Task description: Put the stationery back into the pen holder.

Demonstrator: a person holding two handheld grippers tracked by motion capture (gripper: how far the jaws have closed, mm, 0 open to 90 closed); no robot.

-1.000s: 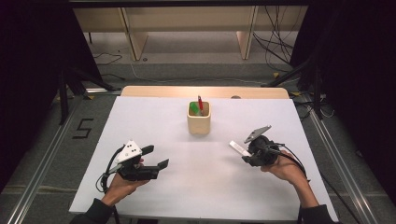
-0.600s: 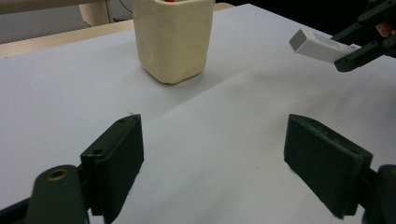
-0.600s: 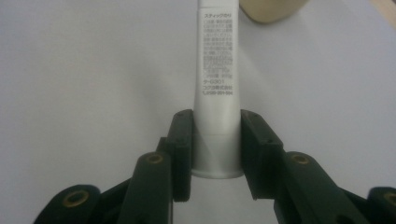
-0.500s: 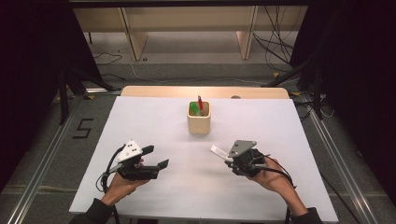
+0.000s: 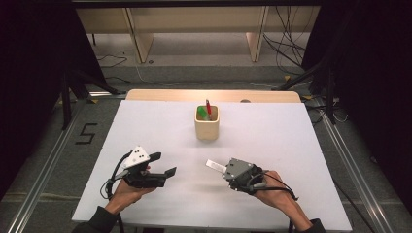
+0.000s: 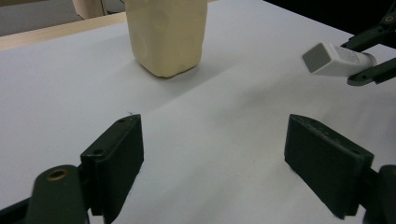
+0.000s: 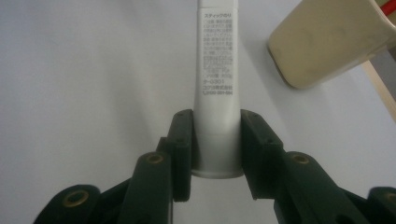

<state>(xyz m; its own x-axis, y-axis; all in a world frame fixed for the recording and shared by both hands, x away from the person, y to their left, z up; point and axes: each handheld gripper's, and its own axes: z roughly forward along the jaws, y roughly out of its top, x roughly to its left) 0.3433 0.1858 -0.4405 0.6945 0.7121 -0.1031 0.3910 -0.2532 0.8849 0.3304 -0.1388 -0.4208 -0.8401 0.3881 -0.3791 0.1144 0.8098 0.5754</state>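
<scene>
Two grippers work over the white tabletop [image 5: 145, 131]: the right gripper [image 5: 228, 170], clamped on a white glue stick [image 5: 214, 166], has slid leftward along the near edge, likely bound for the cream holder [image 5: 207, 124]. Left gripper [image 5: 160, 165] gapes, empty.

Readable marks: printing on a white tube and one floor number

The slim white plastic stick tube [image 7: 217, 70], seen in the right gripper view, carries a block of small dark Japanese print running down its side; the top line reads "スティックのり", and the lines under it are too small and blurred to read, apart from what look like strings of digits in the last rows. In the high view, a large dark figure "5" [image 5: 85, 133] stands on the grey floor to the left of the white surface [image 5: 291, 145]. The cream-coloured square holder [image 5: 207, 124] shows no lettering that can be read, nor do the pens standing in it.
</scene>
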